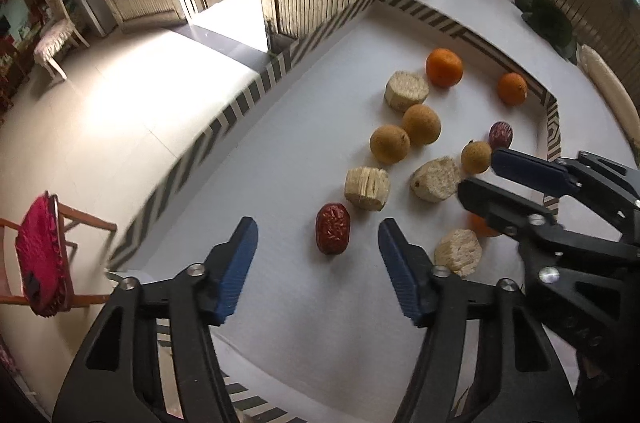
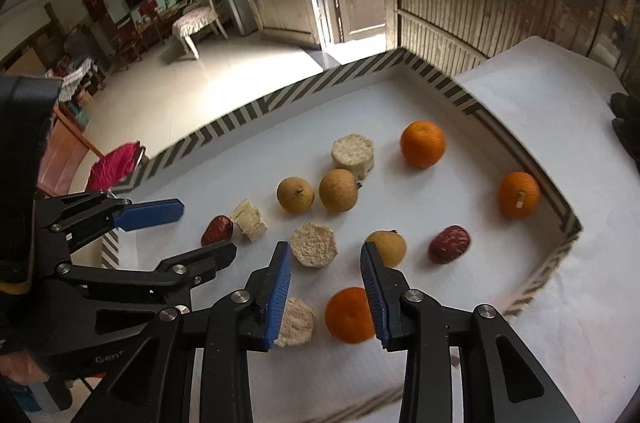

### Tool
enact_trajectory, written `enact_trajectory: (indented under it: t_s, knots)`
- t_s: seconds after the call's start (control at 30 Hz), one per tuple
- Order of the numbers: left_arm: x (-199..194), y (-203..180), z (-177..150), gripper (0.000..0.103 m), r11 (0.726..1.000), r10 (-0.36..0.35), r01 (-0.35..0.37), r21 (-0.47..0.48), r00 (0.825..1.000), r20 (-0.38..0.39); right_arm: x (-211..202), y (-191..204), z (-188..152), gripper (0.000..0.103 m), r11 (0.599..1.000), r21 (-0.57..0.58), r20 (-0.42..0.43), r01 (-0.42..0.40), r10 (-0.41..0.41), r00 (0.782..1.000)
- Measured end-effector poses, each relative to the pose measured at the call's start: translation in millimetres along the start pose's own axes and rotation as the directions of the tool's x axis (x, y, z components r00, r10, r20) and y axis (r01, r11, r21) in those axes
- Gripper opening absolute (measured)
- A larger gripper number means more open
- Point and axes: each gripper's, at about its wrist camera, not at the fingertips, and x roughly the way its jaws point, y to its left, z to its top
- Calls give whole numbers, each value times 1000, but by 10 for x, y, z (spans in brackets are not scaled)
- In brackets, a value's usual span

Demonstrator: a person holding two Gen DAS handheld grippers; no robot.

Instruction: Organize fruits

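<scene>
Inside the striped border (image 2: 224,127) on your white counter (image 1: 280,151) lie oranges (image 2: 423,143), longans (image 2: 295,194), red dates (image 2: 449,244) and corn-cob pieces (image 2: 353,152); only the right view shows the near orange (image 2: 348,315) whole. Your left hand-held gripper (image 1: 316,263) and right hand-held gripper (image 2: 326,291) both gape empty, bare counter below the left one

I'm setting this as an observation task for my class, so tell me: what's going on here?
A person holds a two-finger gripper in each hand over a white tray edged with striped tape. Scattered in it are oranges, round tan fruits, red dates and pale cut chunks, not yet grouped. Both grippers are open and empty. The right gripper hangs above an orange near the front of the tray, while the left gripper hovers near a red date. Nothing has been picked up at this moment.
</scene>
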Motion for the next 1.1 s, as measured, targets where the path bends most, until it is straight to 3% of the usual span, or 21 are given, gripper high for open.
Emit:
enact_trajectory:
  t_s: [0.23,0.5,1.1]
  knots:
    - [-235,-144,49,64,999,26,-29,38,997,77,-378,-58,-73,38,998,42,74,41,-44,996]
    - [-504,-369,159,64,997,-1,-12,72,985,175,-792,-267,-186,43,988,125,145,93,-111,983]
    - [-719,-601,225,64,993,-53,26,114,967,247,-1031,-438,-303,46,971,196,184,138,-175,967]
